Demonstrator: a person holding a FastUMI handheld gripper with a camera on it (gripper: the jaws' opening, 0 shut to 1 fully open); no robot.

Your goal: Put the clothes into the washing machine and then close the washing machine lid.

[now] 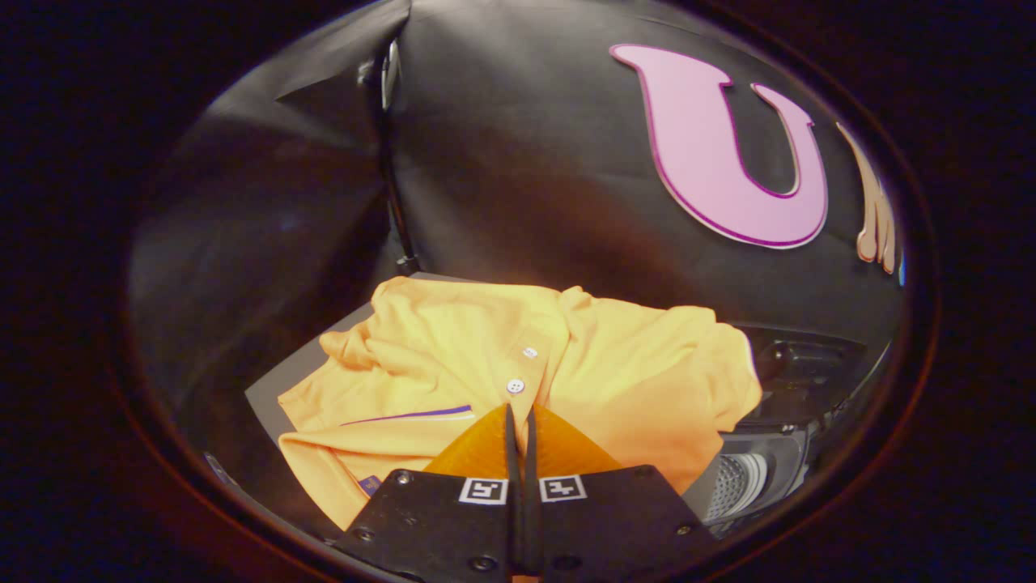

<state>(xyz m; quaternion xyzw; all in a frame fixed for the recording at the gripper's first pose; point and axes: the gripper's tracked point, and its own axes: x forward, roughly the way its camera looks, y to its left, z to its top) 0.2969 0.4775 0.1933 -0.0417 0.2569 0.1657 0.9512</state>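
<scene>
Lying just ahead of the gripper (519,421), jaws together, shirt (453,356) beside washing machine (769,470).

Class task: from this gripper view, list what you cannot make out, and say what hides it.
- Whether cloth is pinched: gripper jaws are nearly closed over the crumpled orange button-up shirt; the contact is hidden.
- Dark washing machine: the shirt covers part of its opening.
- Washer lid: dark and shadowed.

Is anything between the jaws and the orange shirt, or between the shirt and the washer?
Nothing visible. The gripper, its jaws nearly closed, sits just short of the orange shirt near the buttons. The washing machine drum opening lies open beside the shirt, with nothing across it.
</scene>
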